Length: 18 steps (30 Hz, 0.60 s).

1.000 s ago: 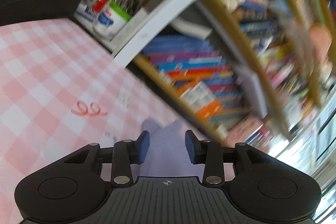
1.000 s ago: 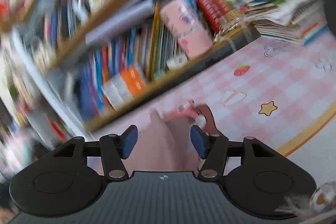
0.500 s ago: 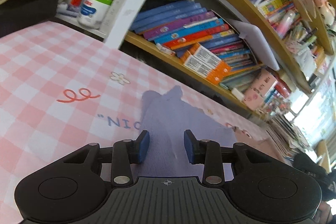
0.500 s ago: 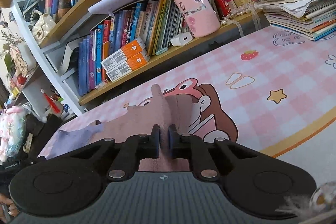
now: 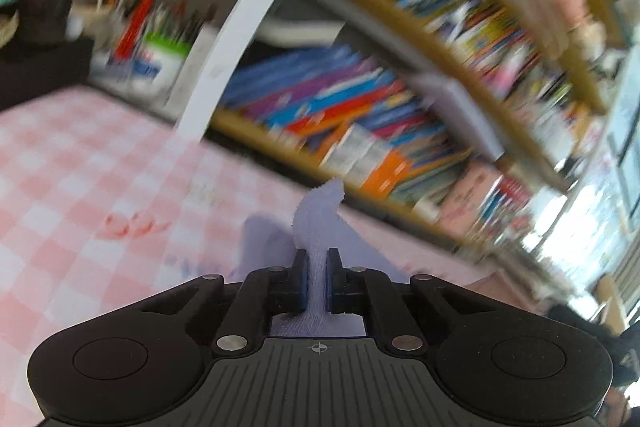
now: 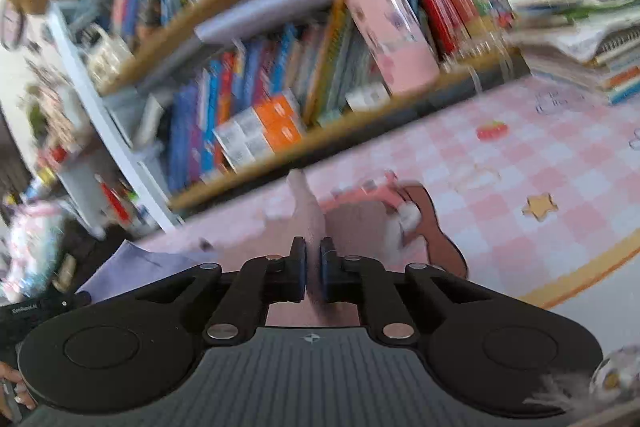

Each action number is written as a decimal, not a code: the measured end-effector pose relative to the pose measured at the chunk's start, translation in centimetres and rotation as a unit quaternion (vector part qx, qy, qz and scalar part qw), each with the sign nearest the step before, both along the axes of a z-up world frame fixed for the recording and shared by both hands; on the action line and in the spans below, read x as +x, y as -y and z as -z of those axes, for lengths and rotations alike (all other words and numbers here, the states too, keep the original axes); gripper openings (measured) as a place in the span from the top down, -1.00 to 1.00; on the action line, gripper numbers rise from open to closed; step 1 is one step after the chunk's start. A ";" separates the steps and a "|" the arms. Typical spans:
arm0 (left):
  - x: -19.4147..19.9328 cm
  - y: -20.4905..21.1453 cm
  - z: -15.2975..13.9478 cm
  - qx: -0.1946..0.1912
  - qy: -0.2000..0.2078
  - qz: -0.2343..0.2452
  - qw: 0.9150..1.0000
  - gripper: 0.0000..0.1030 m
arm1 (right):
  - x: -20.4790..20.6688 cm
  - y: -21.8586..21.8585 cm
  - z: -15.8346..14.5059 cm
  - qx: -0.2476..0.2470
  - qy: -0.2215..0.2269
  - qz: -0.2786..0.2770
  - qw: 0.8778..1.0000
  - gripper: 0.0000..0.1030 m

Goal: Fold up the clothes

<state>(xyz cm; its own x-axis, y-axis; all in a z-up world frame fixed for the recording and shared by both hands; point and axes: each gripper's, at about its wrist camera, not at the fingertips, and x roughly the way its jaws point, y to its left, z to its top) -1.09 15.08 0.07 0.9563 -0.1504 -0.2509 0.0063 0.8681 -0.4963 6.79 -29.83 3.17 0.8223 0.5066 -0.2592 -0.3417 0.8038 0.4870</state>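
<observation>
Left hand-held gripper [image 5: 316,277] pinches lavender cloth [image 5: 320,211] (soft, peaked upward).

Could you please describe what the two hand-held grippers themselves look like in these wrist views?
Both look alike. The left hand-held gripper and right hand-held gripper are matte black, with a ribbed grey centre plate bearing a small crosshair mark, round discs on either side, silver pivot pins on the finger links, and blue pads inside the fingertips. No cables or sleeves show.

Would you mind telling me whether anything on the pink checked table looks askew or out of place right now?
Nothing looks damaged or spilled. The only irregular thing is the lavender cloth: a pinched corner stands up in a ragged peak above the left gripper, while the pale pink cloth rises likewise from the right gripper. That fits folding.
</observation>
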 end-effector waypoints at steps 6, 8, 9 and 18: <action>1.9 -1.9 1.7 -0.046 -0.085 -0.034 0.995 0.77 | 0.9 0.5 0.2 0.005 -0.019 0.023 1.000 0.83; 2.2 -2.2 2.1 -0.053 -0.098 -0.035 0.993 0.72 | 1.5 0.8 0.6 0.015 -0.045 0.027 0.998 0.72; 2.1 -2.2 2.0 -0.054 -0.096 -0.036 0.993 0.65 | 1.6 1.1 0.8 0.023 -0.055 0.031 0.998 0.56; 2.6 -1.7 2.2 -0.049 -0.112 -0.019 0.992 0.47 | 2.7 0.8 2.0 0.029 -0.119 0.015 0.992 0.49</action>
